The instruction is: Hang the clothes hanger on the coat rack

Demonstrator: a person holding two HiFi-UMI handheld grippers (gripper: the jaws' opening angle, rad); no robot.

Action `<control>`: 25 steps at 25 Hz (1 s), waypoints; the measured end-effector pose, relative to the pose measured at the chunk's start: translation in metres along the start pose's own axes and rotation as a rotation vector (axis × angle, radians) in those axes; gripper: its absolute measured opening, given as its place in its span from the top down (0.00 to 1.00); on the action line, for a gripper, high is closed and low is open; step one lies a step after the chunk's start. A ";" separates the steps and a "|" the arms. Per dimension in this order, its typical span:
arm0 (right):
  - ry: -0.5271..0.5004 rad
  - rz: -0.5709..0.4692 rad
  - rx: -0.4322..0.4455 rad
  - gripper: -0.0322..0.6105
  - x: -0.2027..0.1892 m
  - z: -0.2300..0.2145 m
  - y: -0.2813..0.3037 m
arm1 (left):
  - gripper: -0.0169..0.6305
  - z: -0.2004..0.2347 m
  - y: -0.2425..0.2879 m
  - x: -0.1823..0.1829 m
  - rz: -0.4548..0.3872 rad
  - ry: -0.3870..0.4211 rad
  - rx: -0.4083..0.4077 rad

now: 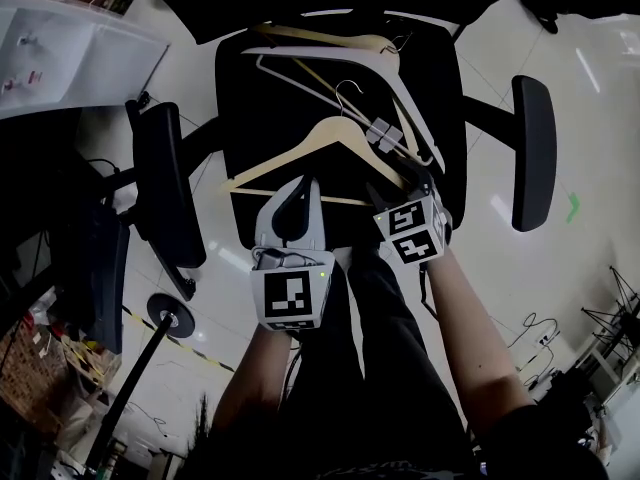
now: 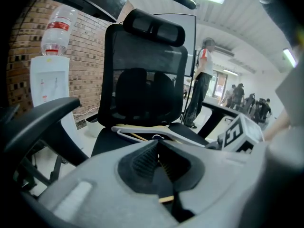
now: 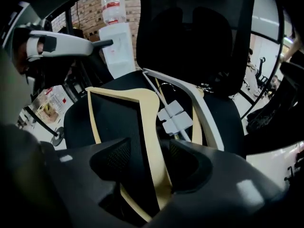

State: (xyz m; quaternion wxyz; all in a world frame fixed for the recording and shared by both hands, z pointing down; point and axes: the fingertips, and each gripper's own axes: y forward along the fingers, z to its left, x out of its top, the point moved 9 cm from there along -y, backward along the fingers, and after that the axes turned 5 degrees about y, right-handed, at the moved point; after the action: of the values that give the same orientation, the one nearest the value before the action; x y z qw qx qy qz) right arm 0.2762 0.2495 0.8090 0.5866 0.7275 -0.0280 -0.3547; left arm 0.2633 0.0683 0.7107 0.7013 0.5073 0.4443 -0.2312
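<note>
A: Head view first; what is seen?

B: A black office chair [image 1: 250, 98] is viewed from above; several hangers are piled on its seat; the wooden hanger [image 1: 335, 128] lies nearest, hook toward the backrest. Part of that hanger's lower bar is covered by the left gripper [image 1: 302, 186]; the right gripper [image 1: 408, 190] is set at the hanger's right arm, pointed steeply down. A pole on a round base [image 1: 168, 316] is noted on the floor left of the chair.

A: Left gripper view; jaws?

B: Held together at the tips; nothing is seen clamped there; a sliver of wood is glimpsed in the gap nearer the camera, contact not confirmed. The backrest [image 2: 147, 75] is faced; hangers are seen flat on the seat just beyond the tips; the right gripper's marker cube [image 2: 240, 134] is caught at the right; a water dispenser [image 2: 50, 84] is seen against the brick wall.

A: Right gripper view?

B: Jaws are spread wide; the wooden hanger's arm lies between them, pads not pressed on it; it is straddled, not gripped. A white hanger [image 3: 207, 120] and a grey clip [image 3: 173, 118] are seen just beyond, also on the seat.

A: Task thing's place?

B: Logged as flat on the chair seat, one arm between the right jaws.
</note>
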 end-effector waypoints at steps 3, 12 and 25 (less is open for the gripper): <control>0.002 0.062 0.003 0.55 -0.002 -0.002 0.011 | 0.97 0.002 0.000 -0.003 0.007 -0.005 0.003; -0.033 0.172 -0.027 0.60 0.003 0.000 0.022 | 0.97 0.006 -0.001 -0.005 0.011 -0.013 -0.002; -0.133 0.146 -0.069 0.81 0.005 0.010 0.004 | 0.97 0.007 -0.011 0.002 -0.002 -0.008 -0.026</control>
State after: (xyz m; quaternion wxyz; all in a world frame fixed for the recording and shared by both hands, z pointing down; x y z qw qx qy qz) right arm 0.2757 0.2379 0.8092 0.6325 0.6778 -0.1073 -0.3592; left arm 0.2588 0.0583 0.7041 0.7092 0.4969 0.4451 -0.2280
